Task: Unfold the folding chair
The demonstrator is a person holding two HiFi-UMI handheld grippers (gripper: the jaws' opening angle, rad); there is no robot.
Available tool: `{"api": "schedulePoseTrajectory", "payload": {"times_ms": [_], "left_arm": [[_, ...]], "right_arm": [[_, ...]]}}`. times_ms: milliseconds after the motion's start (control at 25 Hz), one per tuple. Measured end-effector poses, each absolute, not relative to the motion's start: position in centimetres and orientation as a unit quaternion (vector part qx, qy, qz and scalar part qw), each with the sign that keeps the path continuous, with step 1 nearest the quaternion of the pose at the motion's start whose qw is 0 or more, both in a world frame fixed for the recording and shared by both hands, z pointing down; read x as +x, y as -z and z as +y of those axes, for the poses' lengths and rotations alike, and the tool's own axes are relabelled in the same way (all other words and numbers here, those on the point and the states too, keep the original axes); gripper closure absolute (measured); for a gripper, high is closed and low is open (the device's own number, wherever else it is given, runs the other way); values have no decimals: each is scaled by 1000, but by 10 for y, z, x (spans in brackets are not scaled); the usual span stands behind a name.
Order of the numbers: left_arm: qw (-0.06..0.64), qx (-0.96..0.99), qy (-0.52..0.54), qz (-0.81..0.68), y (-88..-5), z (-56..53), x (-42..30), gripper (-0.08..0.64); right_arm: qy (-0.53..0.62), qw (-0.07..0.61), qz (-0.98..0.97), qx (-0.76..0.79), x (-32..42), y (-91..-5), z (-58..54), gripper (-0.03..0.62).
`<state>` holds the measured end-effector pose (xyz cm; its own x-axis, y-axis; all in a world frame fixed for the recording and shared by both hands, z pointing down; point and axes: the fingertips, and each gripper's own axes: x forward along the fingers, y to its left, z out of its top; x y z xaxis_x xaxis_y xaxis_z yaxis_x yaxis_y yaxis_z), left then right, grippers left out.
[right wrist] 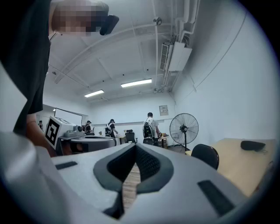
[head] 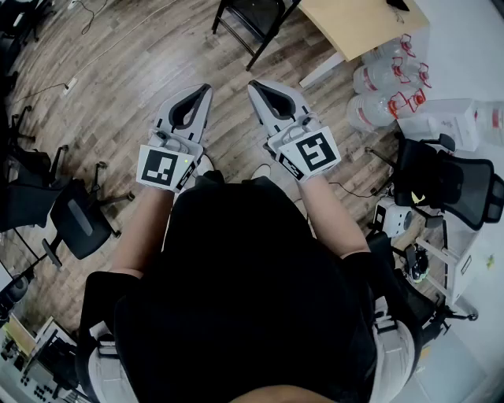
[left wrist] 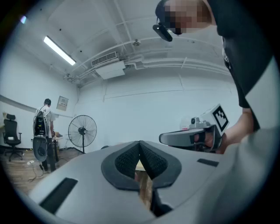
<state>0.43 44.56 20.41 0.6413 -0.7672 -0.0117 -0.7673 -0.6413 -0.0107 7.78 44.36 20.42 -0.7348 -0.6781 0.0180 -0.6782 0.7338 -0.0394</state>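
Black metal-framed folding chair (head: 250,24) stands on the brown wood-plank floor (head: 126,71) at the top edge of the head view, just beside the light wooden table (head: 354,24) and well ahead of both grippers. Only part of its frame and seat shows there, so I cannot tell whether it is folded or open. In the right gripper view its rounded dark back rises next to the same table.

The left gripper (head: 206,89) and the right gripper (head: 253,84) are held level, side by side in front of the person's black-shirted body, near each other but apart. Each has its grey jaws pressed fully together with nothing between them, only floor showing through the gap behind the pads.

Clear plastic water jugs with red handles (head: 379,83) sit on the floor right of the table. A black pedestal fan (left wrist: 82,131) stands by the far wall.
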Motion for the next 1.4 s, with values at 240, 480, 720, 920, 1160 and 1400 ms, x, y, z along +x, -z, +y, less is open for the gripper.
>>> {"api": "schedulePoseTrajectory", "payload": {"times_ms": [240,480,720,920,1160,1400], "left_arm": [[1,-914,2,407,-212,440,-31,566],[7,-917,5,398,-214,436,-57,566],[5,-922,-5,386,-216,432,-81,566],[-12,-928,-18,373,-220,421,-100,566],[-11,-933,-17,359,-225,404,-120,566],[-17,-935,-13,355,-233,370,-102,565]], "right_arm": [[-22,1,-924,383,44,-204,438,592],[-17,-5,-925,379,21,-205,441,592],[-21,-7,-923,384,-5,-213,440,592],[-30,-1,-914,406,-22,-219,427,592],[-28,-1,-900,435,-29,-217,411,592],[-36,-7,-897,440,-8,-222,380,592]]}}
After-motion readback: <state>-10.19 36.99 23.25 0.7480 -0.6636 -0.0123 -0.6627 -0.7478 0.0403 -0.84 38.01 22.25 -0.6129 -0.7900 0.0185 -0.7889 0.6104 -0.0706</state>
